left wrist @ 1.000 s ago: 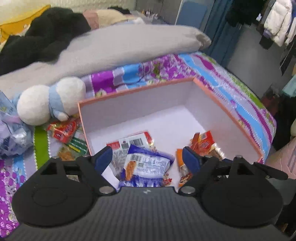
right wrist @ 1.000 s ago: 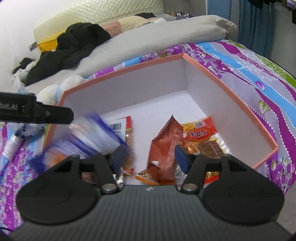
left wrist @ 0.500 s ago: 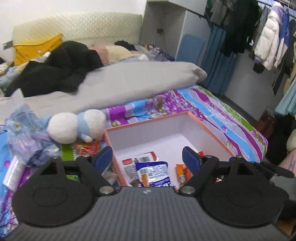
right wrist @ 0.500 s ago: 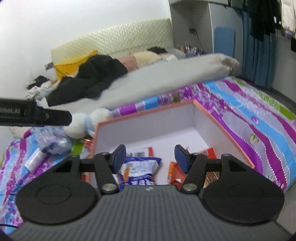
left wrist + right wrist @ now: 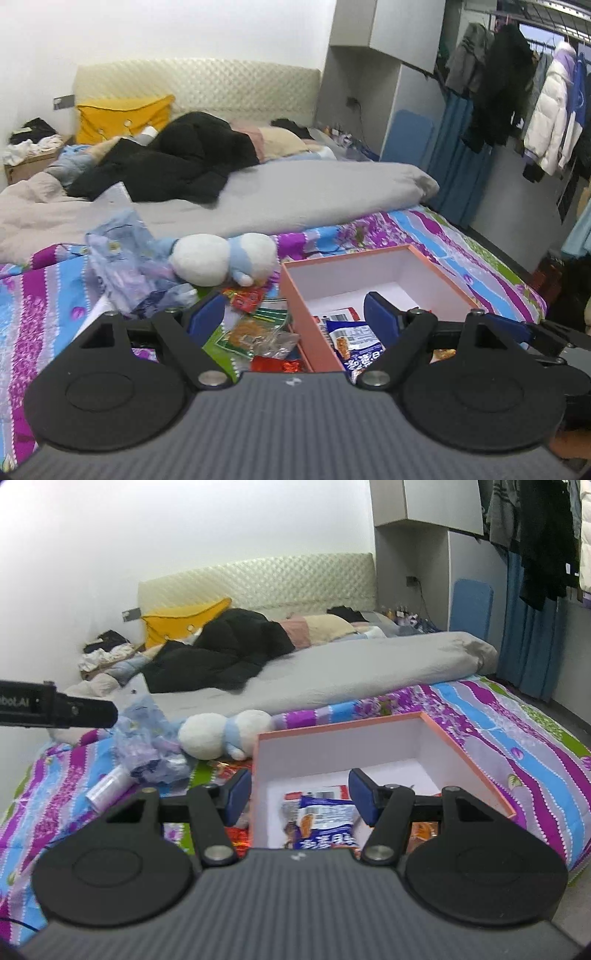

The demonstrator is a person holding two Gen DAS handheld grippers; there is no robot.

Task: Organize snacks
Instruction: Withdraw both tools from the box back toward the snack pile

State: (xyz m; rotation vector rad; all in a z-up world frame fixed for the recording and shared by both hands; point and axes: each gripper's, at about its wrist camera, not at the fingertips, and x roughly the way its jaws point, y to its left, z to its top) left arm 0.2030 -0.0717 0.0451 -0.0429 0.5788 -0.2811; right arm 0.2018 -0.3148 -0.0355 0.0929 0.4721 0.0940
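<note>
Hanging above the bed, the left gripper (image 5: 293,314) and right gripper (image 5: 295,792) are both seen spread apart with nothing in them. The blue snack bag (image 5: 327,829) is already in the pink box (image 5: 439,269). Loose snacks (image 5: 258,332) just beside the box could be missed or crushed. Farther back, the stuffed toy (image 5: 225,264) could be bumped.

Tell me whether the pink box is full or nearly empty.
Partly filled. The pink box holds a blue snack packet and a few others near its front; its white floor toward the back is bare.
</note>
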